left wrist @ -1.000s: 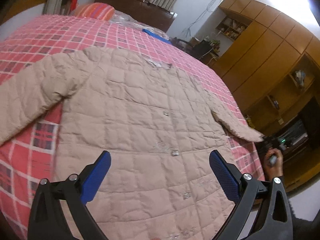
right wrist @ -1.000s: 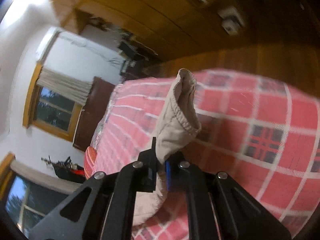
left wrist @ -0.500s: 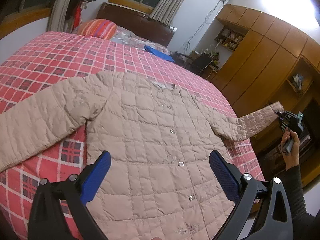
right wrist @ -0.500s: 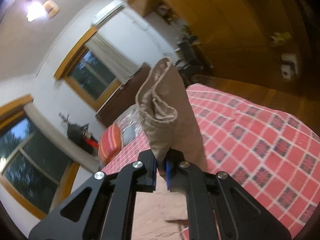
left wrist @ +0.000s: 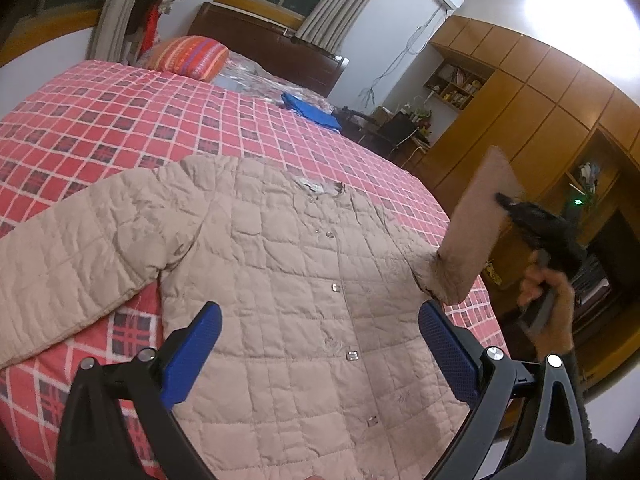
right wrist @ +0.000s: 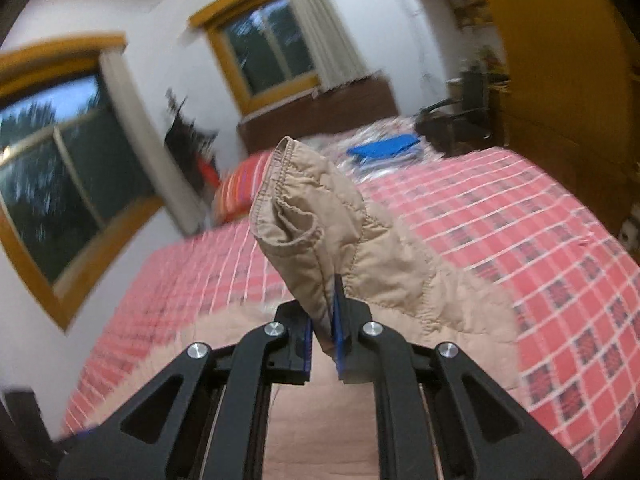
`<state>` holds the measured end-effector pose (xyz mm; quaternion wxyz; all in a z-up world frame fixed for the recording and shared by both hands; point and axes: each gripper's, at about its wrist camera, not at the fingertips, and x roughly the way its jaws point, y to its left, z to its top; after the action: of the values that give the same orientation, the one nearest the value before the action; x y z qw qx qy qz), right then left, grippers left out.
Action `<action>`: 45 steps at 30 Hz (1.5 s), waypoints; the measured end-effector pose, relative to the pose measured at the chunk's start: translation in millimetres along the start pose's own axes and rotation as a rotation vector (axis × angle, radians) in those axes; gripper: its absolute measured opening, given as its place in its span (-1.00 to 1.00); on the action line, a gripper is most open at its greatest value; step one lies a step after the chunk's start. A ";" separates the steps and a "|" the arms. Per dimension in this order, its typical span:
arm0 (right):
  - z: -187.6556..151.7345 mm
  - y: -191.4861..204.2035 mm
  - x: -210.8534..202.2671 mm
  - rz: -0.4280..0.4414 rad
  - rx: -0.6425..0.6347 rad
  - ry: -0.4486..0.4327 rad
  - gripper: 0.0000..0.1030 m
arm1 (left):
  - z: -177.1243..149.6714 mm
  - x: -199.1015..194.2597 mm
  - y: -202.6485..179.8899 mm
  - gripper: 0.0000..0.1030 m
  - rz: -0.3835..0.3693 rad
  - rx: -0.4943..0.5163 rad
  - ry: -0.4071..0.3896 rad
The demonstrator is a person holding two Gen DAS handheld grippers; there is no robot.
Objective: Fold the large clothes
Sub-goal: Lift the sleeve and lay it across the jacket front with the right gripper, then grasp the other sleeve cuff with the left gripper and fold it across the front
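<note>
Beige quilted jacket point(left wrist: 304, 280) lies flat, buttons up, on the red checked bed point(left wrist: 120, 120). Right gripper point(right wrist: 324, 340) has the cuff point(right wrist: 304, 216) pinched tight and lifted off the bed. Left gripper point(left wrist: 320, 340) hangs over the hem, jaws wide apart, holding nothing.

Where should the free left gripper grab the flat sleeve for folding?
Grip the flat sleeve near its cuff end, which runs out of view. Come from above with the open left gripper across the sleeve's width, pinching a ridge of the quilted layer, as the right gripper holds the raised sleeve.
</note>
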<state>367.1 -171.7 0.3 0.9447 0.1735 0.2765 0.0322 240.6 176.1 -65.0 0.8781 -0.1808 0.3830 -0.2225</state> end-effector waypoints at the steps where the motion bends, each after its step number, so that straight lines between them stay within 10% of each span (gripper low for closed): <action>1: -9.6 12.7 13.2 0.001 -0.026 0.024 -0.82 | 1.5 1.6 -0.5 0.92 -0.006 -0.002 0.002; 11: -105.6 86.5 127.8 -0.040 -0.215 0.277 -0.73 | 31.1 60.4 -1.5 0.92 -0.100 -0.061 0.071; 15: -132.0 90.0 143.3 -0.027 -0.238 0.341 -0.09 | 38.1 110.2 2.1 0.92 -0.168 -0.120 0.168; 18: -142.9 89.9 125.6 -0.015 -0.267 0.319 0.43 | 40.5 149.2 9.6 0.92 -0.218 -0.196 0.251; 33: -186.1 31.0 -8.2 0.084 -0.040 0.248 0.62 | 49.8 281.5 0.4 0.88 -0.222 -0.316 0.430; 34: -187.9 31.3 -13.5 0.087 -0.033 0.241 0.62 | 52.7 281.2 -2.6 0.76 -0.205 -0.294 0.429; 35: -189.0 31.2 -17.4 0.090 -0.027 0.236 0.62 | 54.5 283.0 -4.4 0.07 -0.186 -0.276 0.432; 37: -192.2 31.5 -26.0 0.098 -0.018 0.232 0.63 | 57.8 289.0 -6.4 -0.61 -0.132 -0.246 0.458; 45: -191.8 40.1 -39.4 0.102 -0.021 0.216 0.63 | 79.1 267.6 -12.1 -0.74 -0.152 -0.173 0.411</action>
<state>232.9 -80.8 -116.6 0.9083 0.1731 0.3670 0.1017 459.7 36.0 -166.8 0.7437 -0.2345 0.5565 -0.2866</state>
